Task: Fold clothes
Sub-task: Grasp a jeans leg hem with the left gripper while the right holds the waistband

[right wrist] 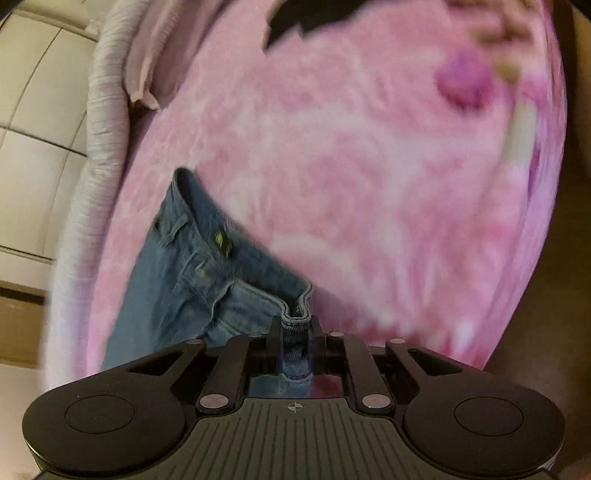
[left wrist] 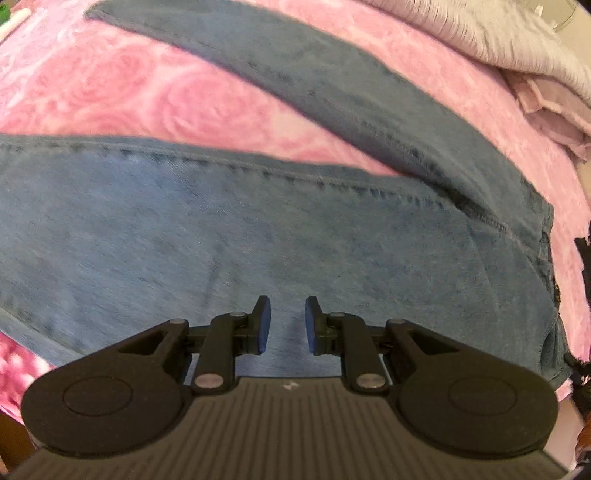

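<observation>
Nearest the lens, the right gripper [right wrist: 294, 332] is clenched on a thick seamed fold of the waistband of the blue denim jeans [right wrist: 207, 280], which run up and left from it in the right wrist view. The left gripper [left wrist: 287, 325] hangs released, jaws apart with nothing between them, over the broad faded leg [left wrist: 184, 240] low in its frame. The second leg [left wrist: 332, 92] angles off to the upper left, so the legs are not yet laid together; I judge the folding barely begun (halving and stacking remain). Beneath lies a plush pink rose-patterned blanket [left wrist: 129, 85]; ribbed grey bedding [left wrist: 498, 29] sits upper right.
</observation>
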A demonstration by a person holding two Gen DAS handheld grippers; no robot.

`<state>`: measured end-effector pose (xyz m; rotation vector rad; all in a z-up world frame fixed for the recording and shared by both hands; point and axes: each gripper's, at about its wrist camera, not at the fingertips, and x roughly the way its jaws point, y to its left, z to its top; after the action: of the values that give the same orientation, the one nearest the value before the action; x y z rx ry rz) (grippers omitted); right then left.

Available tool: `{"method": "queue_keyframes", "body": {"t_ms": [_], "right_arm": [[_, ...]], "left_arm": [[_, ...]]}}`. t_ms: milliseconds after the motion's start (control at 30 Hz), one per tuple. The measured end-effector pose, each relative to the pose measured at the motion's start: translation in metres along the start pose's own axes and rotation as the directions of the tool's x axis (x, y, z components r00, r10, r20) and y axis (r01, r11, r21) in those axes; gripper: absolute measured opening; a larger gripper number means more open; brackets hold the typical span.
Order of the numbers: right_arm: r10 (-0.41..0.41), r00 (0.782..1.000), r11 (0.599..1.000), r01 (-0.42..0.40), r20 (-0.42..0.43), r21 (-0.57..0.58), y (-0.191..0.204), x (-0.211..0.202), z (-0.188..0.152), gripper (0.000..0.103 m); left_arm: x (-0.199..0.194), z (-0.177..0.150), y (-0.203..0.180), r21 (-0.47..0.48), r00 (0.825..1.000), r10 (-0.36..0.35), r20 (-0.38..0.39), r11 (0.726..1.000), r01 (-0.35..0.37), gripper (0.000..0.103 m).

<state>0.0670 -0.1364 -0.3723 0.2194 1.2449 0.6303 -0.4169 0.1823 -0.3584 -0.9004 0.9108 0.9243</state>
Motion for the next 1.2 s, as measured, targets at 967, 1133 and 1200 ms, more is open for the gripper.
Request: {"method": "queue_keyframes", "body": {"t_ms": [967, 1133, 1200], "right_arm": [[-0.203, 0.979, 0.973, 0.205, 0.028, -0.102, 0.106, -0.008, -0.113, 0.060], [-0.179, 0.980, 0.975, 0.165, 0.088, 0.149, 0.064, -0.016, -0.092, 0.061], [-0.175, 0.979, 0.965, 0.150, 0.103, 0.214, 0.050, -0.017, -0.084, 0.061]], "left_arm": [[-0.095, -0.027, 0.351, -0.579, 0.936, 0.332, 0.115, 0.788, -0.208, 0.032], [-0.084, -0.037, 0.379, -0.751, 0.947, 0.279, 0.158, 0.657, -0.068, 0.033], [-0.081, -0.037, 0.381, -0.769, 0.941, 0.288, 0.177, 0.637, -0.050, 0.032]]}}
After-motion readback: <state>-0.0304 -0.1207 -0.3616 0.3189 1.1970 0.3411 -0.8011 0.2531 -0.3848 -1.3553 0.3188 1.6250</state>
